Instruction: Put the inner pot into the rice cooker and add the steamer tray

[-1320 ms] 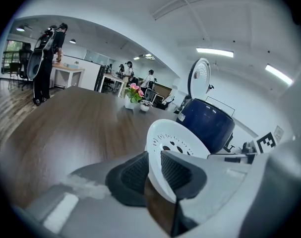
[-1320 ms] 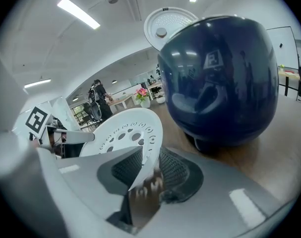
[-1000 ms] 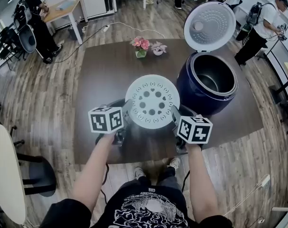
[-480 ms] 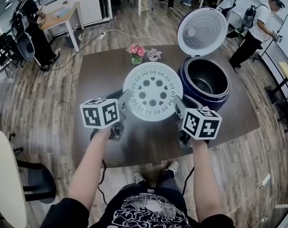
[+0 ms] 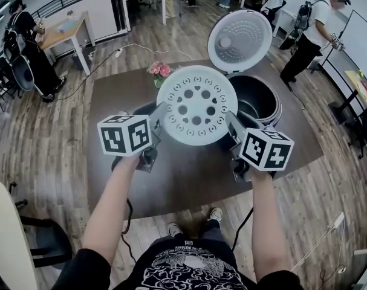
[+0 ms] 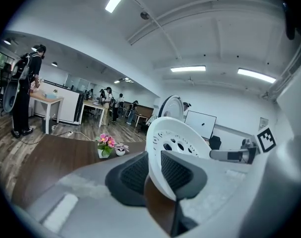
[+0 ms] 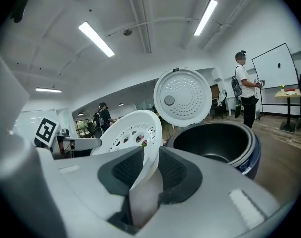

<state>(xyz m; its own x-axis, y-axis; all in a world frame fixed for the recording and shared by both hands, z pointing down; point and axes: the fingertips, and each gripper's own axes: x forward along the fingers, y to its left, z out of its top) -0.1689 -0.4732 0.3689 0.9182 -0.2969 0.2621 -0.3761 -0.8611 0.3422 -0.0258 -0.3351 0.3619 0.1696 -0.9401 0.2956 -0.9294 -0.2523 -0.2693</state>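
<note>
A round white steamer tray [image 5: 196, 112], pierced with rings of holes, is held in the air above a dark brown table [image 5: 183, 177]. The left tongs [image 5: 161, 118] pinch its left rim and the right tongs [image 5: 231, 124] pinch its right rim. In both gripper views the ribbed pads are pressed on the thin edge of the tray.

Just behind and to the right of the tray stands a navy rice cooker [image 5: 274, 115]. Its round lid [image 5: 239, 40] is swung upright, showing a dimpled pale inner face. The dark inner pot [image 5: 256, 103] sits inside the cooker. In the head view the tray covers the cooker's near left side.

A small pot of pink flowers [image 5: 159, 71] stands on the table past the tray, its lower part hidden by the tray's rim. A white cable [image 5: 141, 50] runs over the wooden floor beyond the table. Several people [image 5: 310, 29] stand around pale desks well apart from it.

Each pair of tongs carries a cube [image 5: 124, 135] with black-and-white square markers. The white print on the holder's black shirt [image 5: 192, 269] is too small to read.
</note>
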